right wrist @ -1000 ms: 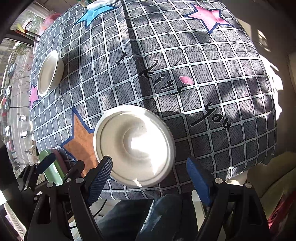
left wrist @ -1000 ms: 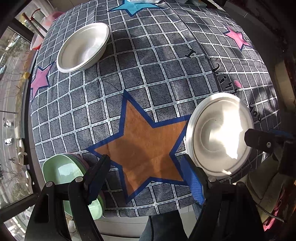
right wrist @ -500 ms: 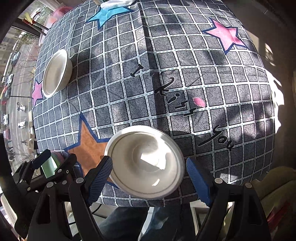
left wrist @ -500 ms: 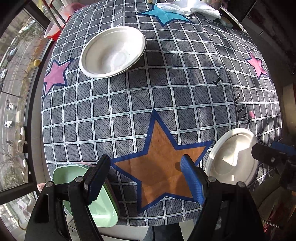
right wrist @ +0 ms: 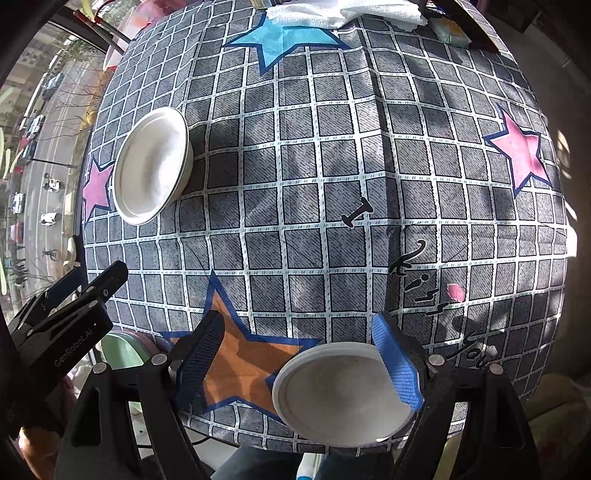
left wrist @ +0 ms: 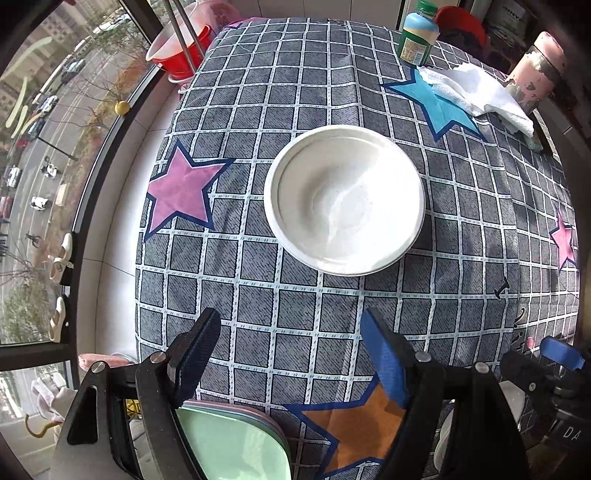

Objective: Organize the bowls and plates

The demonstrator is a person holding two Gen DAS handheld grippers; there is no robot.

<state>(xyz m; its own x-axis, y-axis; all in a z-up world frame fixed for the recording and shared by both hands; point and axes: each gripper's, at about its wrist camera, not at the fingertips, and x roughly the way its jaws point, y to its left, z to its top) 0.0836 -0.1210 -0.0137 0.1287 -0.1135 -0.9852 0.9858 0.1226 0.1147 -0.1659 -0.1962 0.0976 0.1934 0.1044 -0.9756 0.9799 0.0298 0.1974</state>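
A white bowl [left wrist: 345,201] sits on the checked tablecloth ahead of my open, empty left gripper [left wrist: 295,350]; it also shows at the left in the right wrist view [right wrist: 151,166]. A second white bowl [right wrist: 343,391] sits near the table's front edge, under my open, empty right gripper [right wrist: 301,360], with its right rim beside the right finger. A stack of green and pink plates [left wrist: 236,443] lies at the front left corner, partly hidden by my left gripper's body; it shows in the right wrist view too [right wrist: 122,349].
A white cloth [left wrist: 476,92], a green-labelled bottle [left wrist: 419,35] and a pink cylinder [left wrist: 535,70] stand at the table's far side. A red bucket [left wrist: 184,48] sits beyond the far left corner. A window runs along the left.
Both grippers have moved forward over the table. The far bowl now sits large and centred in the left view. The near bowl has slid to the bottom of the right view, by the right finger.
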